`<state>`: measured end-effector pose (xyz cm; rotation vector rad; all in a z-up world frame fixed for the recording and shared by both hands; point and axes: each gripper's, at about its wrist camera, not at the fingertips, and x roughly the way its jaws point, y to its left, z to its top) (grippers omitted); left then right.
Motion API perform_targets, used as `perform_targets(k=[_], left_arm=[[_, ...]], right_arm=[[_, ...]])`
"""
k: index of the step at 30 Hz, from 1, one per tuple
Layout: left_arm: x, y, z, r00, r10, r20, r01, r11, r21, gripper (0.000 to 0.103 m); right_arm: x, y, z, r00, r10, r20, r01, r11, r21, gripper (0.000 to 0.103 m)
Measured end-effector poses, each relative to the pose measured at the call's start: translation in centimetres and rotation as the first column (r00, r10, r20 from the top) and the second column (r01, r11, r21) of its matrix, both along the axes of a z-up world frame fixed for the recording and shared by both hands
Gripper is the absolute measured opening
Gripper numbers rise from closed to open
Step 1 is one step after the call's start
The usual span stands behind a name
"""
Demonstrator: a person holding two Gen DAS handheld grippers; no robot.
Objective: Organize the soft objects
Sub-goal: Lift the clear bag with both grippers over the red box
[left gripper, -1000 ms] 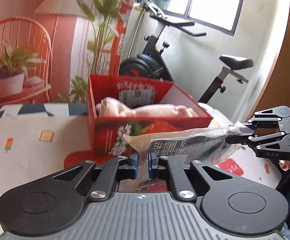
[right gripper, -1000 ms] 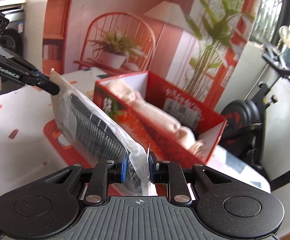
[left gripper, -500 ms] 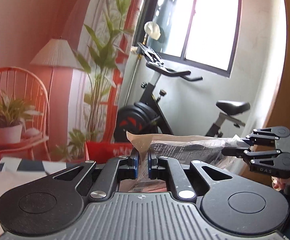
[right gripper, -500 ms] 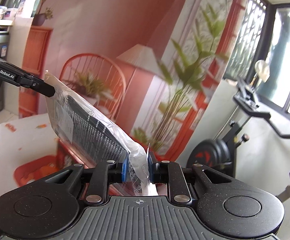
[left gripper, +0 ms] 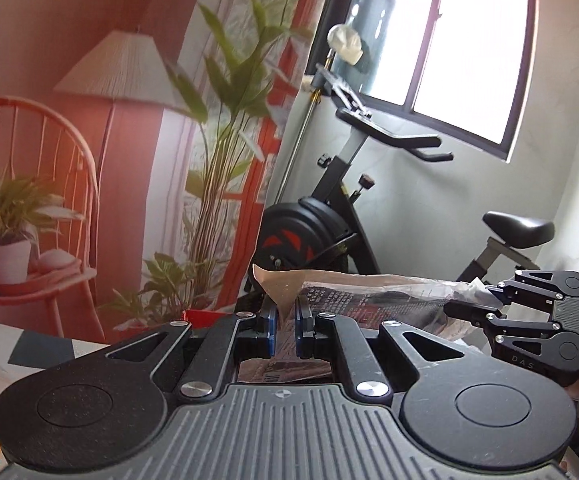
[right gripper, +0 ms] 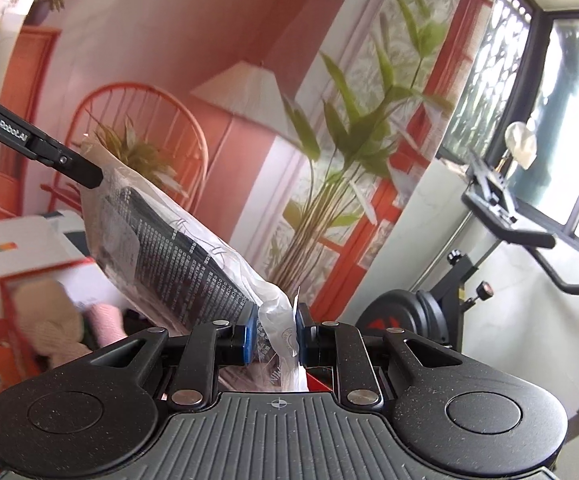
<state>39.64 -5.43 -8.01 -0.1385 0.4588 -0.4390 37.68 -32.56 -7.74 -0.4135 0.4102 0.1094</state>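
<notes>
Only the right wrist view shows the red box (right gripper: 9, 280) with soft toys (right gripper: 49, 320), low and left of the right claw (right gripper: 272, 334). One clear plastic bag (left gripper: 369, 300) hangs between two claws. The left claw (left gripper: 285, 330) pinches one end, the right claw pinches the other. Both tilt down a little.
</notes>
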Motion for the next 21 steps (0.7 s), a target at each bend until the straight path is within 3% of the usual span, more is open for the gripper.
perform_targets(k=[10,21], left_arm=[[5.5,-0.6,-4.0,0.993,0.021,-0.118,-0.016,0.999,0.05,0.01],[8.5,-1.7,-5.8,0.965,0.029,-0.26,0.015,0.986,0.165,0.01]], right_arm=[[5.8,-1.4,-5.2,0.993,-0.001,-0.116,0.0,1.0,-0.003,0.018],[10.1,-2.5,-8.7,0.946,-0.062,-0.318,0.088,0.994,0.069,0.015]])
